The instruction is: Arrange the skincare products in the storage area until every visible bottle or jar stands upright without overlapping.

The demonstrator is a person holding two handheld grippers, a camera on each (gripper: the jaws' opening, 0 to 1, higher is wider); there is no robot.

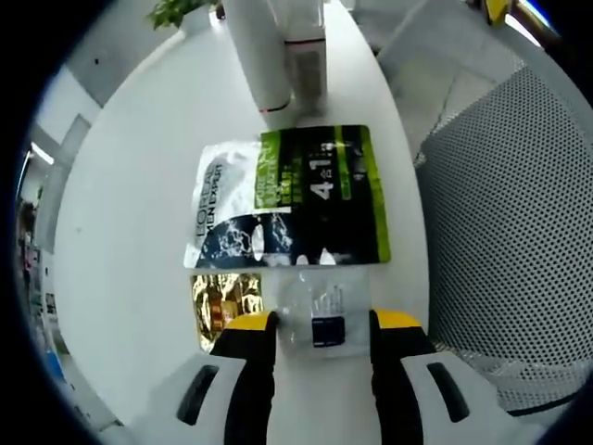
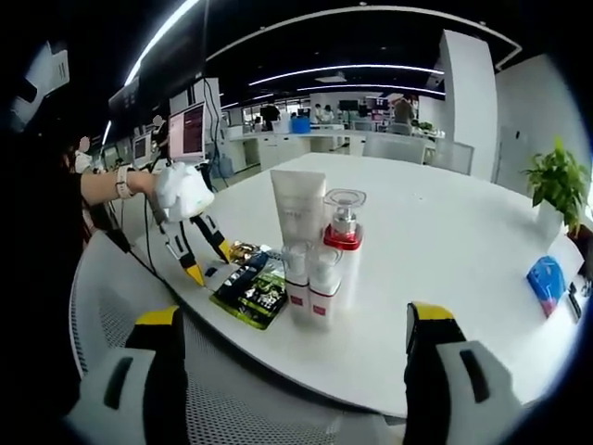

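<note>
left gripper view: left gripper (image 1: 323,324) seemingly straddles clear sachet (image 1: 315,313).

potted plant (image 2: 557,182) at white table (image 2: 435,241) edge; mesh chair (image 1: 505,222) beside.

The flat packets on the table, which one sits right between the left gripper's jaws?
The small clear sachet with the dark blue label. The gold packet lies beside it, outside the jaw, and the big green and black pouch lies beyond it.
</note>
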